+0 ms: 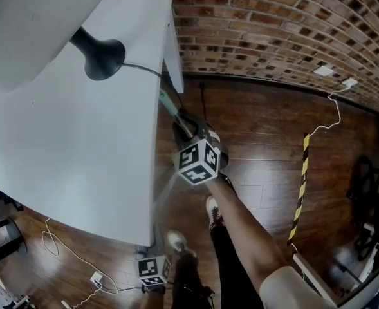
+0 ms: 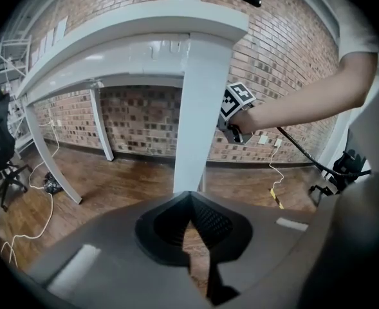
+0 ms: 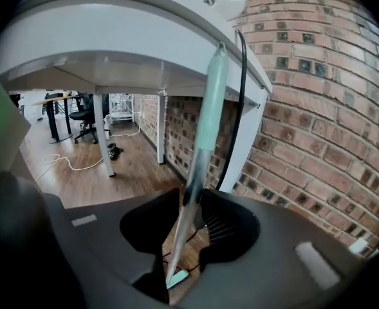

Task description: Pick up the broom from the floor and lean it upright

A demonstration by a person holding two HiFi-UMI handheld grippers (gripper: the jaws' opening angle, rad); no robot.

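Soft, even indoor light, nothing harsh. The white surface [image 1: 80, 166] looks bright and a bit washed out from the head view, and the wood floor [image 1: 260, 153] has a mild sheen. All 3 views bend hard at the edges, with black corners in the 2 gripper views. Close foreground there is soft, broom handle [image 3: 202, 147] smeary.

In the head view, the white table [image 1: 80, 147] hid nearly all of your left gripper [image 1: 153, 269], leaving only its marker cube in sight, and the table itself ran off the left and top edges. Your right gripper [image 1: 186, 127] and its cube covered the middle of the broom [image 1: 170, 107], and the shaft below them was a faint blur. In the right gripper view, the broom's lower end passed behind the gripper body, so its brush could not be made out.
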